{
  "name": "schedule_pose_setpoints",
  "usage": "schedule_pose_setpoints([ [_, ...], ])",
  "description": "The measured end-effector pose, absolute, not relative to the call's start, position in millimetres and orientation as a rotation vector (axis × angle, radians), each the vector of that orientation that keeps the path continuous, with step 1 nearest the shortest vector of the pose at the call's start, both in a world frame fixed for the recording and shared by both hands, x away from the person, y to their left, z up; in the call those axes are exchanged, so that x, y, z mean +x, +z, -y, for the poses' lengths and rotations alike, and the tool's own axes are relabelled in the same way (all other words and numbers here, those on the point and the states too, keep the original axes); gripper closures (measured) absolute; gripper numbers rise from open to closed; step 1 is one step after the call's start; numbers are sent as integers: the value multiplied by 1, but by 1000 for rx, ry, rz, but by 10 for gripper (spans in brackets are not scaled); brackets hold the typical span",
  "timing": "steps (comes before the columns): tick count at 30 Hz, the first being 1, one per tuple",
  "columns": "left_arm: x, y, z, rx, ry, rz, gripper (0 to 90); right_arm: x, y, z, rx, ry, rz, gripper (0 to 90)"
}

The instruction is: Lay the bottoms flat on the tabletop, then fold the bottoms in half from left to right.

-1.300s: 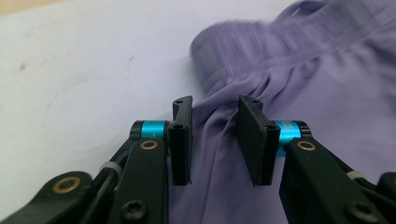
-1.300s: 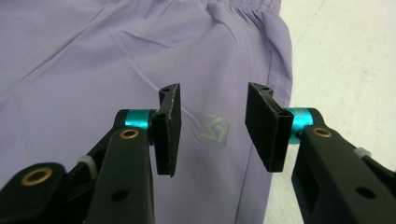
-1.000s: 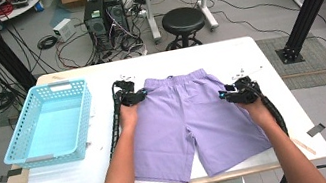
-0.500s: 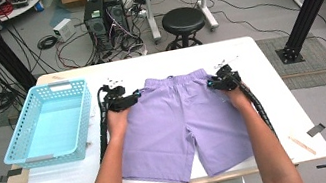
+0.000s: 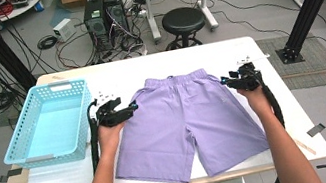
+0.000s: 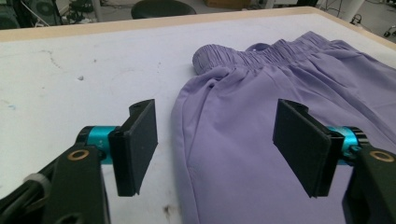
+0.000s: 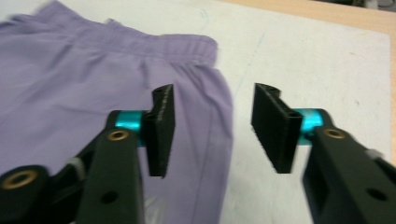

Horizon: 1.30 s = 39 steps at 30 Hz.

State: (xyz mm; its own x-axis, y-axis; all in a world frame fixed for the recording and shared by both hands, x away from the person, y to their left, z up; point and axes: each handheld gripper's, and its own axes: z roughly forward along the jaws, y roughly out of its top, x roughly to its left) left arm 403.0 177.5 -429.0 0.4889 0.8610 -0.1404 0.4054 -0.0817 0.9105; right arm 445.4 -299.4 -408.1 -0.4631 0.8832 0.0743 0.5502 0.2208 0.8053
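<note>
Both grippers have just let go. Left gripper (image 5: 129, 108) and right gripper (image 5: 224, 80), jaws just opening, empty, now sit off the side seams of the purple shorts (image 5: 189, 122), flat mid-frame. Spreading looks done; basket (image 5: 26, 146) waits left.

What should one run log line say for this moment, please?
shorts: flat on table | left gripper: open, jaws just opening, above left edge | right gripper: open, jaws just opening, above right edge
</note>
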Motion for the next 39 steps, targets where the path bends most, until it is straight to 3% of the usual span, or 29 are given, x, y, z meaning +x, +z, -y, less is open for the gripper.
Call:
schedule_pose_setpoints([
  [1,403,-429,-177,1689,545,-1092,263,445,-408,299,1325,1127,-2100,472],
  [9,362,-427,-186,1660,540,-1049,252,382,-415,305,1213,1148,-2082,212],
  [17,338,-429,-191,1644,524,-1049,252,360,-418,301,1142,1149,-2151,210],
  [35,309,-428,-193,1685,523,-1036,245,360,-404,290,1072,1187,-2151,210],
  [39,303,-432,-195,1694,510,-1045,283,361,-406,284,1090,1195,-2153,210],
])
